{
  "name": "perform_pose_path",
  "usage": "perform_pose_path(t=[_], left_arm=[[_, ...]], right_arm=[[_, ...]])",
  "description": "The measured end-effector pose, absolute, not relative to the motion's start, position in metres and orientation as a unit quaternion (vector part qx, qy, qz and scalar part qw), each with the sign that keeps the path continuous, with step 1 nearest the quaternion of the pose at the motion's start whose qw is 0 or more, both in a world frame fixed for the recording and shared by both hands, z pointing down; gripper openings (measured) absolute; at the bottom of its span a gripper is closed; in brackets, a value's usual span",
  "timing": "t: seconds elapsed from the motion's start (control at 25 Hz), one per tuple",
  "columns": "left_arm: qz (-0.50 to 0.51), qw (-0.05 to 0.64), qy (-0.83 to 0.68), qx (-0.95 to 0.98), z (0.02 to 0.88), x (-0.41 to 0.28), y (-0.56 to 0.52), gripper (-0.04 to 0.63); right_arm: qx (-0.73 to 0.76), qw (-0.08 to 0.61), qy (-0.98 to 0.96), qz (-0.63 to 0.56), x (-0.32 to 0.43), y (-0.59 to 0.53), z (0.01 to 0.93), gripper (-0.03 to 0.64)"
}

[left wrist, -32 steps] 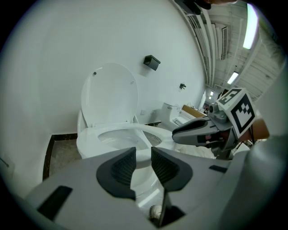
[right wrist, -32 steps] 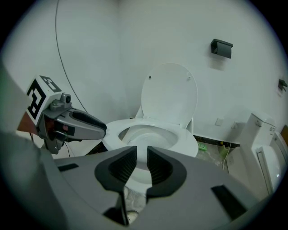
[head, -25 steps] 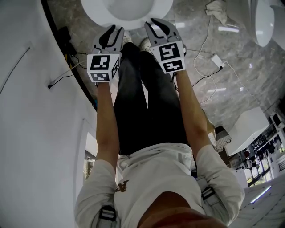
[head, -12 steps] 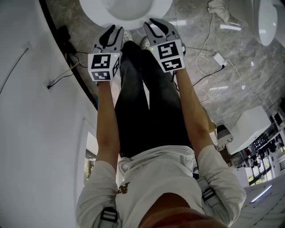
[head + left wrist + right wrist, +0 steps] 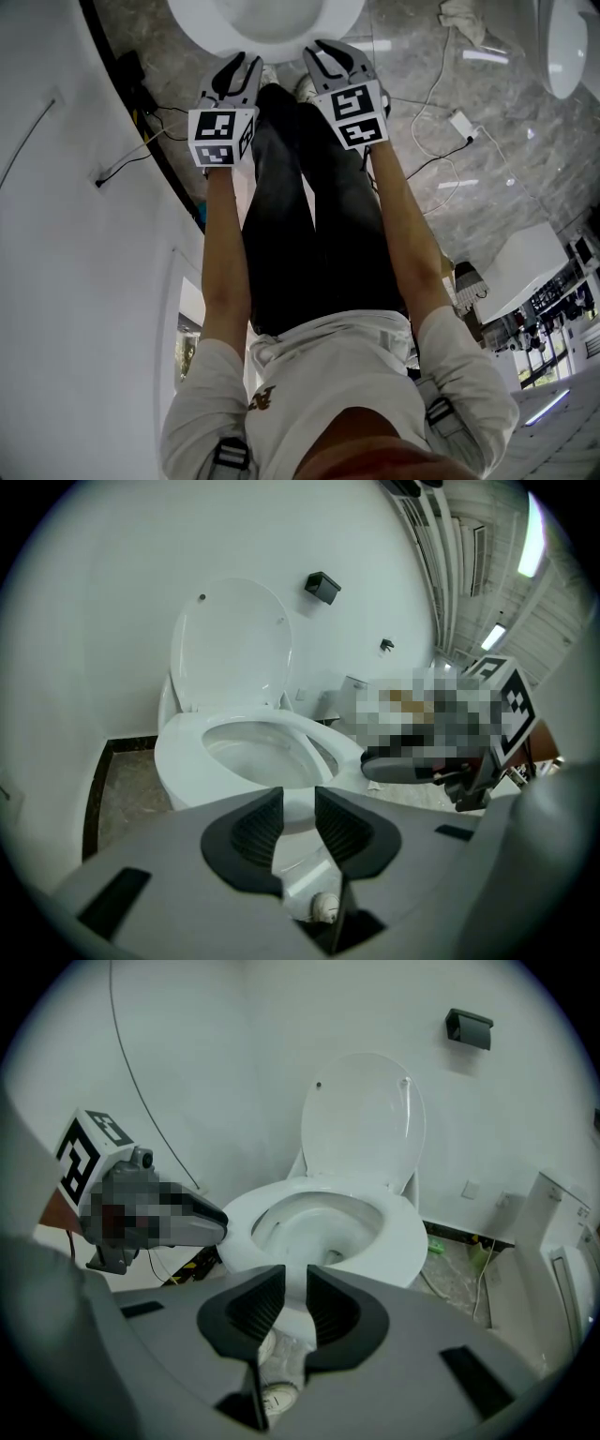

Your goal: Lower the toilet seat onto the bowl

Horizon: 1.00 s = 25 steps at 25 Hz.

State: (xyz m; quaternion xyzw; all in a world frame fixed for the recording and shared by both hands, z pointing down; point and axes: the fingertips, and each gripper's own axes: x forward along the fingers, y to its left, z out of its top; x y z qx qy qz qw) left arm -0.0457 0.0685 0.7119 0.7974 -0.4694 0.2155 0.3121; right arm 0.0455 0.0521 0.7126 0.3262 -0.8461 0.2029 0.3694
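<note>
A white toilet stands in front of me, its bowl at the top of the head view. A flat white ring lies on the bowl. The solid oval lid stands upright against the wall. I cannot tell whether a seat ring rests against it. My left gripper and right gripper hover side by side just short of the bowl's front edge. Each has a narrow gap between its jaws with nothing in it, and neither touches the toilet.
The person's dark trousers and shoes fill the space below the grippers. Cables, a white adapter and a cloth lie on the marble floor at right. A curved white wall is close on the left. A second white fixture sits at far right.
</note>
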Motion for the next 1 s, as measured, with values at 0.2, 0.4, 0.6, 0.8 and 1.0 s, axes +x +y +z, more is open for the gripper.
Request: perform_pose_path(t=[0.2,0.4,0.6,0.8,1.0], left_arm=[[0.220,0.318,-0.468,0.795,0.722,-0.046,0.071,0.118],[0.229,0.323,-0.464,0.793,0.735,-0.045,0.074,0.118],[0.238,0.328,-0.456,0.792,0.749,-0.046,0.077,0.118],[0.247,0.334,-0.451,0.790,0.761,-0.045,0.078,0.118],[0.254,0.341,-0.445,0.788,0.771,-0.043,0.082,0.118]], right_arm=[[0.323,0.375,-0.844,0.208,0.045,0.054,0.723,0.086],[0.322,0.380,-0.840,0.215,0.046,0.057,0.735,0.086],[0.318,0.389,-0.836,0.220,0.045,0.060,0.750,0.086],[0.315,0.397,-0.832,0.226,0.045,0.061,0.762,0.086],[0.312,0.405,-0.828,0.231,0.046,0.065,0.773,0.086]])
